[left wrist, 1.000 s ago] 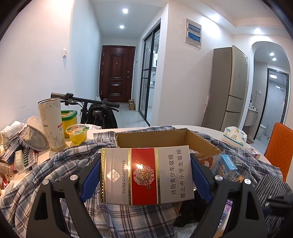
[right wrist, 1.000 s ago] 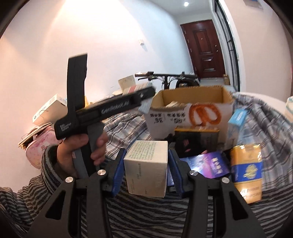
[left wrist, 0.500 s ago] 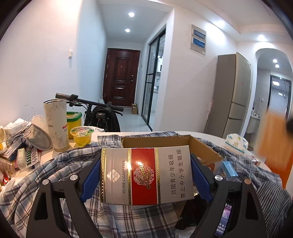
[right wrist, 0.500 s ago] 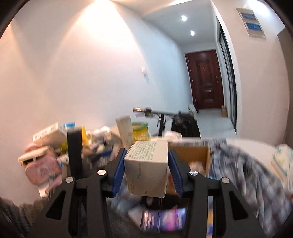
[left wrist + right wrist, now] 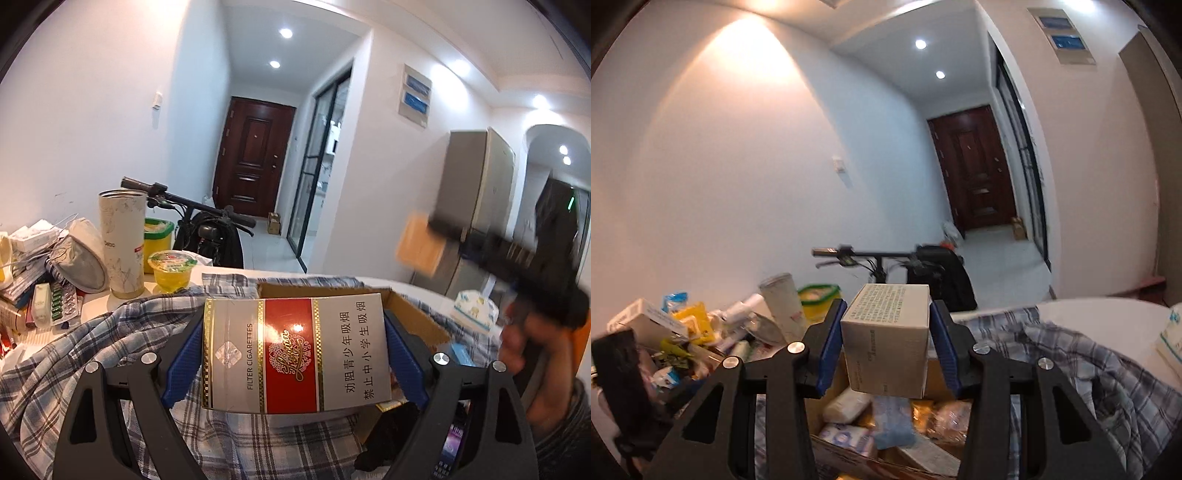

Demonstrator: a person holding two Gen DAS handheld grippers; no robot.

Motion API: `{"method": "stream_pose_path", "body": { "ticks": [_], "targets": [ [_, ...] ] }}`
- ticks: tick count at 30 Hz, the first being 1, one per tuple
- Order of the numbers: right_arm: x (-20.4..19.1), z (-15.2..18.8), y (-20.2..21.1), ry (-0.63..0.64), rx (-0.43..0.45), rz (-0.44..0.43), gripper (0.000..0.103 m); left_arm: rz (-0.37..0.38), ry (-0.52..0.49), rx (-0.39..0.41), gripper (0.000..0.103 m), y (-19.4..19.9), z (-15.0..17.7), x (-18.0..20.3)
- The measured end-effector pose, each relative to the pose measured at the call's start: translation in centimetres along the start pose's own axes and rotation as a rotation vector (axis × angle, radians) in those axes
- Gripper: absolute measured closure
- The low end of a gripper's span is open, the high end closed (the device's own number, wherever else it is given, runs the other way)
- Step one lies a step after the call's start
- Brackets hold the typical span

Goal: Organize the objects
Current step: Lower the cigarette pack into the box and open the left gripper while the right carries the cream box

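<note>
The right hand-held gripper point(image 5: 885, 345) grasps a small white box point(image 5: 886, 339) above the cardboard box point(image 5: 886, 435). The left hand-held gripper point(image 5: 295, 354) clamps a cigarette carton point(image 5: 295, 350). Next: lower and release inside.

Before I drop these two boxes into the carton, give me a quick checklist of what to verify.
1. Left gripper jaws clamp the cigarette carton: ok.
2. Right gripper jaws clamp the small beige box: ok.
3. Beige box above the open cardboard box: ok.
4. Free room inside among the packets: cannot tell.
5. Plaid cloth clear of the opening: cannot tell.
</note>
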State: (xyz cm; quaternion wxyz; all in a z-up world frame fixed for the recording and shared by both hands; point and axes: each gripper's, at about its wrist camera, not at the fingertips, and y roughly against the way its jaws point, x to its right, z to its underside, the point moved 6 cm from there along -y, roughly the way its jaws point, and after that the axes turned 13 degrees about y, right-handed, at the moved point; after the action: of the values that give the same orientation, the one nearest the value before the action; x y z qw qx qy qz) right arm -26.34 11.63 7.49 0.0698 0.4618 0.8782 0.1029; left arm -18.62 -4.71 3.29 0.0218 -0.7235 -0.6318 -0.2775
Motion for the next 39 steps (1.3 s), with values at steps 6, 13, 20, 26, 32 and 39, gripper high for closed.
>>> {"method": "stream_pose_path", "body": {
  "ticks": [6,13,20,26,32,39],
  "targets": [
    [1.7,0.7,0.5,-0.009,0.018,0.012,0.058,-0.016,0.072,-0.008,0.013,-0.2,-0.8,-1.5],
    [2.7,1.1,0.3,-0.020,0.005,-0.004,0.058,-0.042,0.079,-0.053,0.013,-1.9,-2.4,-0.3],
    [1.9,1.4,0.3,-0.011,0.005,-0.037,0.058,-0.162,0.001,-0.173,0.013,-7.8,-1.4,3.4],
    [2.3,2.0,-0.4,-0.072,-0.024,-0.060,0.058,-0.202,-0.084,-0.219,0.013,-10.2,1.2,4.2],
    [1.6,2.0,-0.4,-0.045,-0.020,-0.062,0.058,-0.181,-0.056,-0.260,0.013,-10.7,2.0,3.4],
    [1.5,2.2,-0.7,-0.037,-0.027,-0.055,0.058,-0.189,-0.097,-0.255,0.013,-10.4,2.8,4.2]
  ]
}}
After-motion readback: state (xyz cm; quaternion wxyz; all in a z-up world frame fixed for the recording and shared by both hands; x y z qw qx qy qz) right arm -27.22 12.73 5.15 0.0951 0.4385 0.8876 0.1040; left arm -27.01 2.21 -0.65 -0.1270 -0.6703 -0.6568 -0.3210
